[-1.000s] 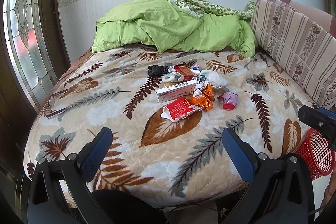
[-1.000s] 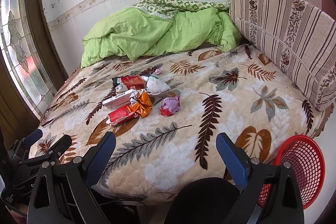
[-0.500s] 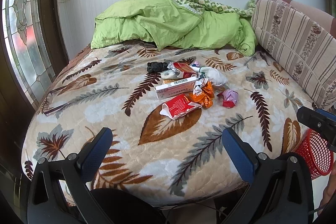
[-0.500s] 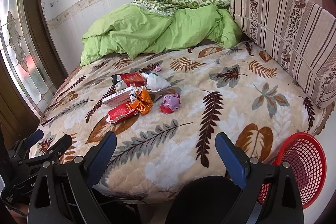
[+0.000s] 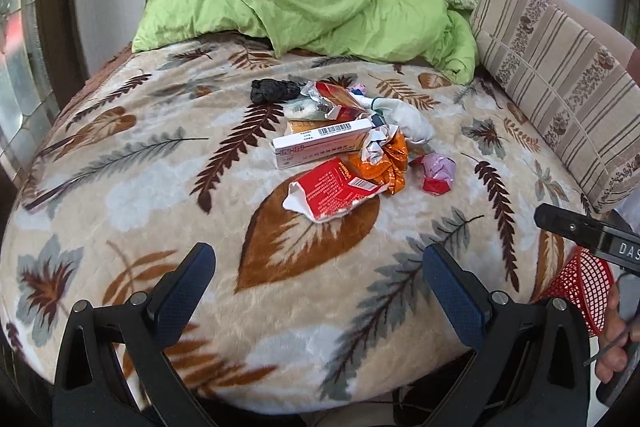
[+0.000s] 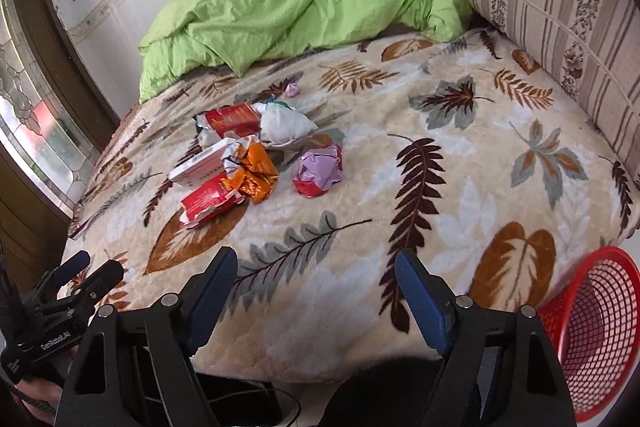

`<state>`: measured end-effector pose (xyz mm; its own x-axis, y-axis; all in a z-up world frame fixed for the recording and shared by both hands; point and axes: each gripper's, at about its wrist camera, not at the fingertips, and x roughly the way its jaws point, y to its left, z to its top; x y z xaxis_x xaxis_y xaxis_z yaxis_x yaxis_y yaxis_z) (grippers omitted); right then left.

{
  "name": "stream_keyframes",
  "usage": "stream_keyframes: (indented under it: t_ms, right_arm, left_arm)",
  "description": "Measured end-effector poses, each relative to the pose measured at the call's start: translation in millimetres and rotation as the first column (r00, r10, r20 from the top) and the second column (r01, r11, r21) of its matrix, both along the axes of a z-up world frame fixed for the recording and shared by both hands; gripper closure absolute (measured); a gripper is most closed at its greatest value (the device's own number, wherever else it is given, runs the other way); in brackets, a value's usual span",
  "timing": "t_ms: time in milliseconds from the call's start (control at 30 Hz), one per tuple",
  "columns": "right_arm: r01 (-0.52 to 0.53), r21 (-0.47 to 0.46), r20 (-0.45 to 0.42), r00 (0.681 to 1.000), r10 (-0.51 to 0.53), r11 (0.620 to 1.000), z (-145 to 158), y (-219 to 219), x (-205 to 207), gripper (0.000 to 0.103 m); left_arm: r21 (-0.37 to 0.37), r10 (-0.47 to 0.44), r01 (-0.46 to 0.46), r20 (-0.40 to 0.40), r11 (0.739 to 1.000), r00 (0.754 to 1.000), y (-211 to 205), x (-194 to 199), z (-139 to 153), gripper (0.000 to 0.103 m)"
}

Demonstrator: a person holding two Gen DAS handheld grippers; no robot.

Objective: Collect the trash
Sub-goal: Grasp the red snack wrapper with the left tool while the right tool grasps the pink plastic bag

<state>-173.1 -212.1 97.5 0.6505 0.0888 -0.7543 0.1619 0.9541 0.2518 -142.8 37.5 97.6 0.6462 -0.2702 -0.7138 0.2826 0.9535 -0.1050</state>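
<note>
Left gripper [image 5: 318, 277]: black frame, silver screws, blue-padded fingers [image 5: 182, 293].
Right gripper [image 6: 316, 283]: same black frame, blue fingers [image 6: 420, 301], white lettering.

Soft daylight enters thru the leaded stained-glass window [image 6: 28, 131] at left, blown out w/ glare. The leaf-patterned beige plush blanket [image 5: 320, 267] is evenly lit, shadows faint. Strong fisheye bending at edges, black vignette in corners. Slight motion blur on the crumpled green duvet [image 5: 304, 11]; the wall looks hazy.
</note>
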Motion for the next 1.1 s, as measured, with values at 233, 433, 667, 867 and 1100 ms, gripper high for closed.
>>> stream_keyframes:
  t_ms: [233, 433, 667, 867, 1100]
  right_arm:
    - [0.017, 0.038, -0.06, 0.998, -0.015, 0.999, -30, -9, 69, 0.019]
    - [0.044, 0.066, -0.101, 0.994, -0.037, 0.997, -54, -10, 122, 0.024]
    - [0.057, 0.073, -0.17, 0.984, -0.044, 0.996, -86, -9, 154, 0.058]
    - [0.053, 0.059, -0.118, 0.992, -0.046, 0.997, -81, -9, 137, 0.066]
    - [0.047, 0.091, -0.05, 0.998, -0.043, 0.995, -55, -12, 97, 0.066]
  left_arm:
    - [0.042, -0.095, 0.096, -0.026, 0.995, 0.995, -26, 46, -21, 0.011]
    - [0.211, -0.196, 0.19, 0.007, 0.959, 0.981, -68, 63, -41, 0.028]
    - [0.207, -0.181, 0.191, -0.066, 0.96, 0.981, -72, 94, -72, 0.078]
    - [0.135, -0.196, 0.199, -0.035, 0.971, 0.98, -63, 88, -61, 0.09]
    - [-0.002, -0.199, 0.199, -0.051, 0.98, 0.979, -50, 72, -46, 0.092]
